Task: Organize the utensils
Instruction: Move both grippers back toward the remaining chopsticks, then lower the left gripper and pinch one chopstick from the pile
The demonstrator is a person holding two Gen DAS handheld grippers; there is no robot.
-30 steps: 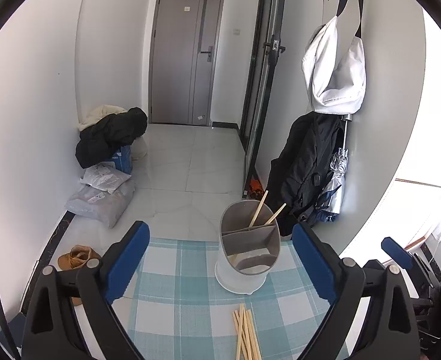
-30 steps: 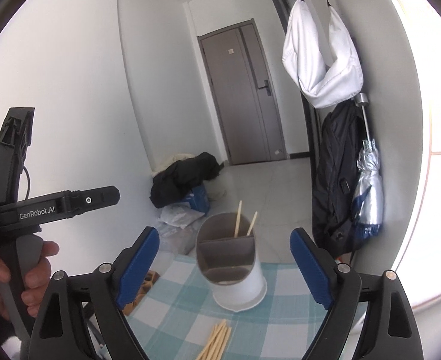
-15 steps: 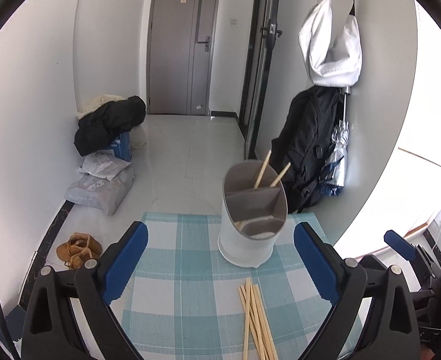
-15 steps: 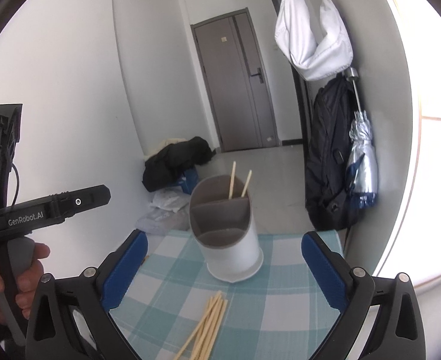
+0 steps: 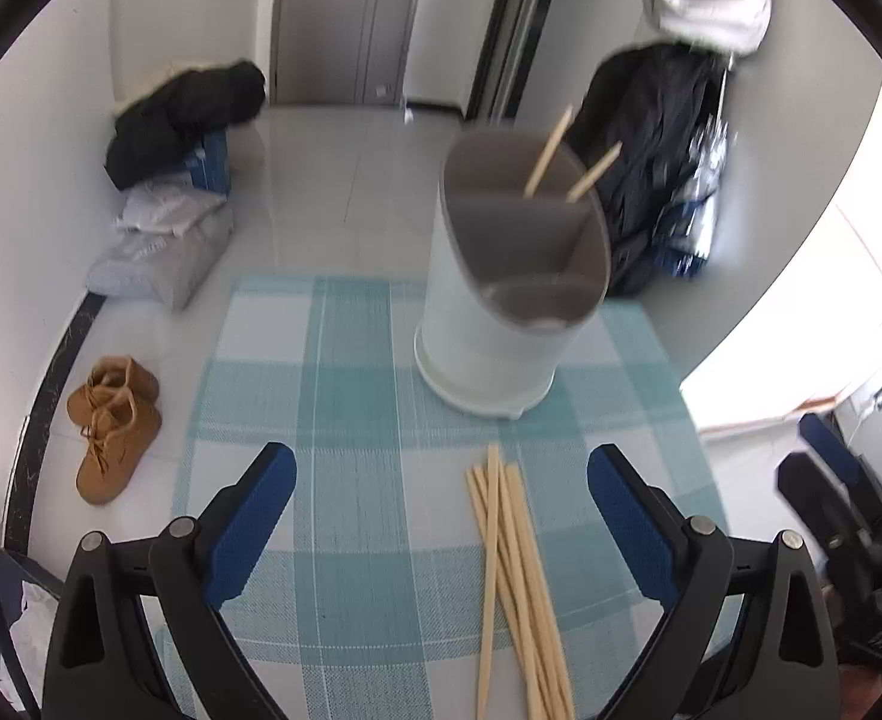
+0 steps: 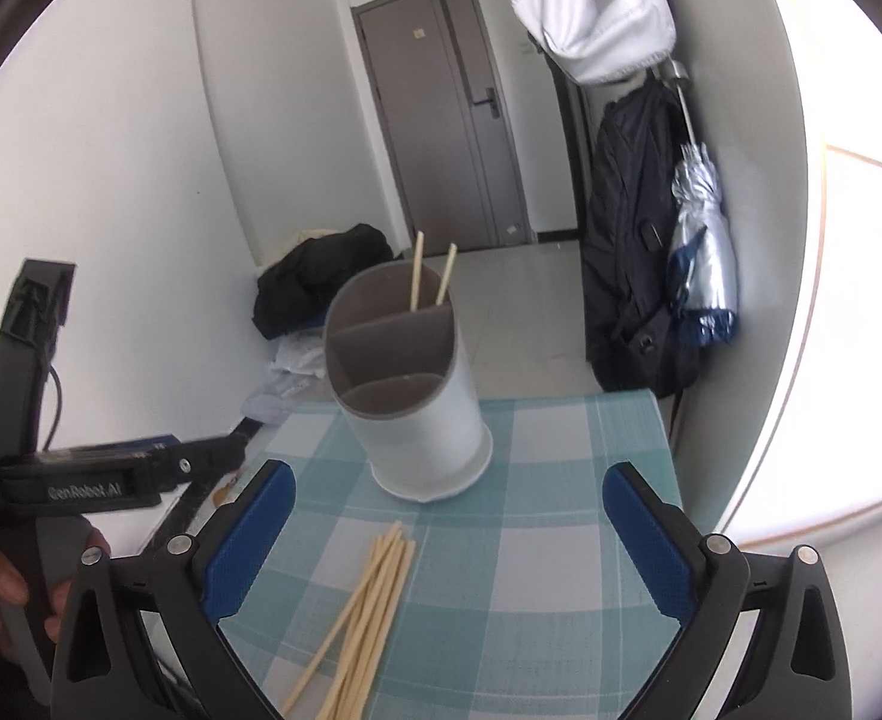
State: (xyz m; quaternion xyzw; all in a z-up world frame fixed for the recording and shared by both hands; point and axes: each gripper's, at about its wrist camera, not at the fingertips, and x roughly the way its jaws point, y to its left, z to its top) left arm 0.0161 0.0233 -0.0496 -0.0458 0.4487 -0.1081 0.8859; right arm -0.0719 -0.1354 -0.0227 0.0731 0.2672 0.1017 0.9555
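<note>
A white utensil holder [image 5: 495, 324] with grey dividers stands on the teal checked tablecloth [image 5: 351, 420]; two chopsticks [image 5: 549, 150] stand in its far compartment. Several loose wooden chopsticks [image 5: 513, 570] lie on the cloth in front of it. My left gripper [image 5: 441, 498] is open and empty above the cloth, just left of the loose chopsticks. In the right wrist view the holder [image 6: 411, 414] and loose chopsticks [image 6: 363, 600] lie ahead. My right gripper [image 6: 447, 504] is open and empty above them.
The table's far edge drops to a tiled floor with brown boots [image 5: 111, 426], bags [image 5: 159, 252] and a dark jacket pile [image 5: 189, 114]. A black backpack [image 6: 639, 252] and folded umbrella [image 6: 699, 258] hang at the right wall. The left gripper's body [image 6: 81, 480] shows at the left.
Both grippers have tilted down and moved closer to the table. The loose chopsticks and holder now fill more of both views. Nothing on the table has moved.
</note>
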